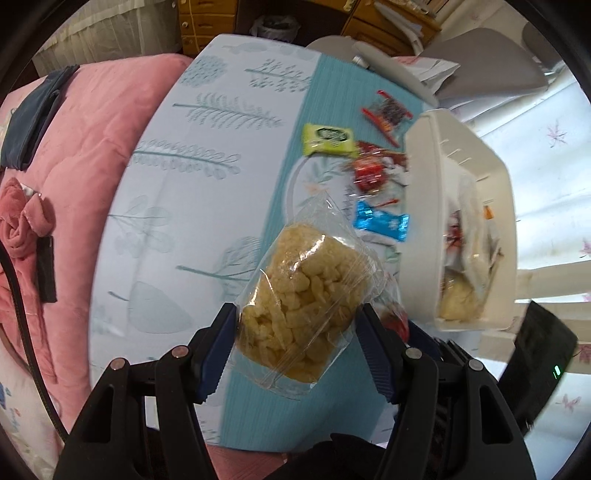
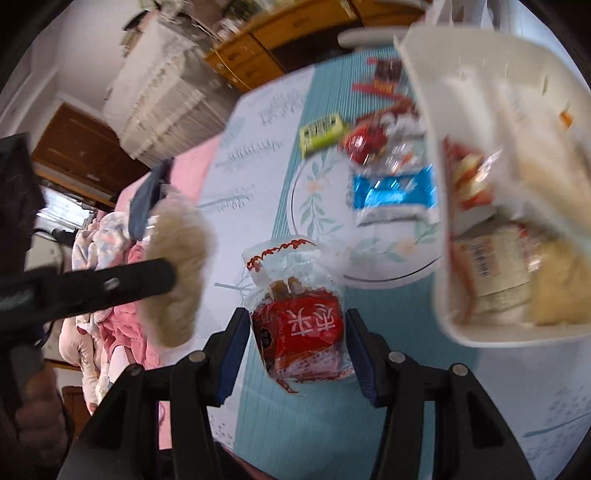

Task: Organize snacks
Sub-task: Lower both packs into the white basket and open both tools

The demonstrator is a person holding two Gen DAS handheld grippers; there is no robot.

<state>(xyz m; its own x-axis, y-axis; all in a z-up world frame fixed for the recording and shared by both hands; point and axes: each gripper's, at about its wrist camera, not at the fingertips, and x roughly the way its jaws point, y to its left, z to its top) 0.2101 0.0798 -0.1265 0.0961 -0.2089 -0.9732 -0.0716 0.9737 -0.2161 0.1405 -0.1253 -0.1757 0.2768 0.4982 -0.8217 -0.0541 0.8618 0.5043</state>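
Observation:
My left gripper (image 1: 295, 317) is shut on a clear bag of pale yellow puffed snacks (image 1: 306, 266), held above the tablecloth. My right gripper (image 2: 296, 321) is shut on a red packet with white characters in a clear wrapper (image 2: 299, 328), also held in the air. A white basket (image 1: 424, 206) stands to the right of both, with several snacks inside; in the right wrist view the basket (image 2: 439, 258) is blurred. The puffed-snack bag (image 2: 177, 273) shows blurred at the left there.
On a floral plate (image 2: 306, 206) lie a blue packet (image 1: 380, 219), a red packet (image 1: 369, 173) and clear wrappers. A yellow-green packet (image 1: 327, 138) and a red-black packet (image 1: 388, 112) lie beyond. A pink quilt (image 1: 92, 147) borders the table's left; wooden drawers (image 1: 207, 22) stand behind.

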